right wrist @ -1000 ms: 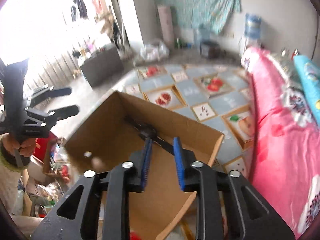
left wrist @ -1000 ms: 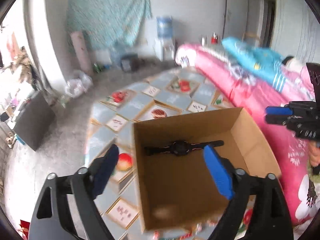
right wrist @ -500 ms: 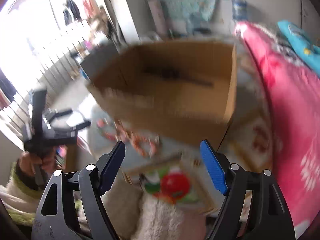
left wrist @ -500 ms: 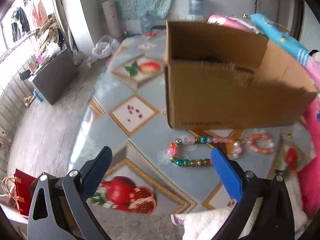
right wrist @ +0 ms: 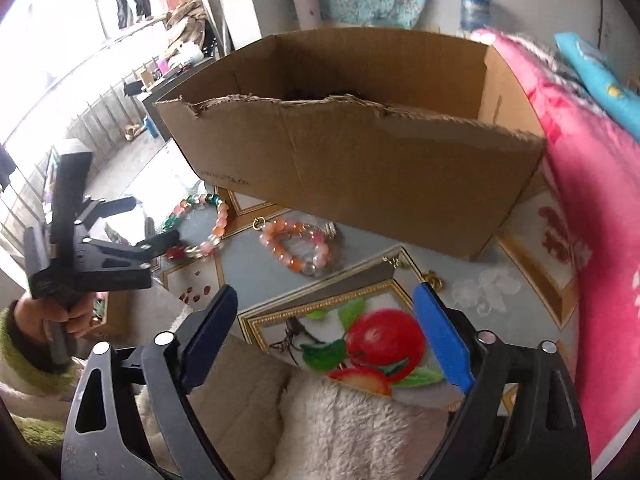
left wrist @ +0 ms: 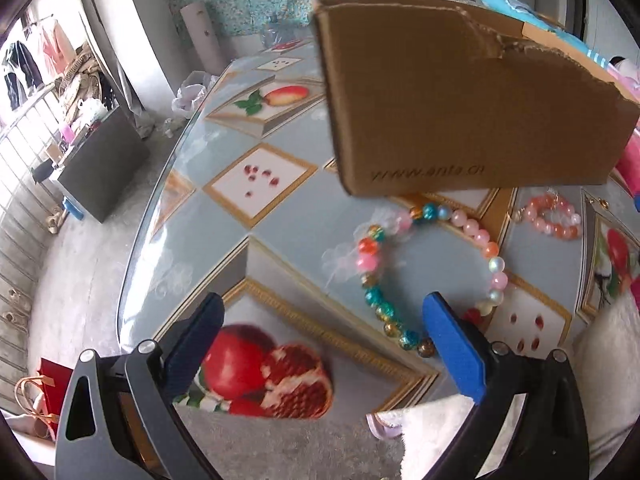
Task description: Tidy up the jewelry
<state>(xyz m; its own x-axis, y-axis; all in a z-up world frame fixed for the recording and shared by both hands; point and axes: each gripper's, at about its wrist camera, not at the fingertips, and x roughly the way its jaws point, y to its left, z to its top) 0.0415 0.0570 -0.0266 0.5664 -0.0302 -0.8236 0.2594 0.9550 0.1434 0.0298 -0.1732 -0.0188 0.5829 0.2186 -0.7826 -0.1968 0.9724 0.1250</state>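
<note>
Claws spread over bead jewelry on the tabletop (left wrist: pixel 280 236).
Left claw (left wrist: pixel 320 336) is released wide, empty, just above the multicolored bead necklace (left wrist: pixel 490 248). Right claw (right wrist: pixel 326 332), jaws just opened and empty, hovers near the orange-pink bracelet (right wrist: pixel 296 246). Both pieces lie beside the cardboard box (right wrist: pixel 360 160).

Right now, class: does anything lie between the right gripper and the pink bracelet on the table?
Nothing visible does. The right gripper is open and empty, and only bare table lies between it and the pink bracelet. The box stands behind the bracelet; the bead necklace lies to its left.
</note>
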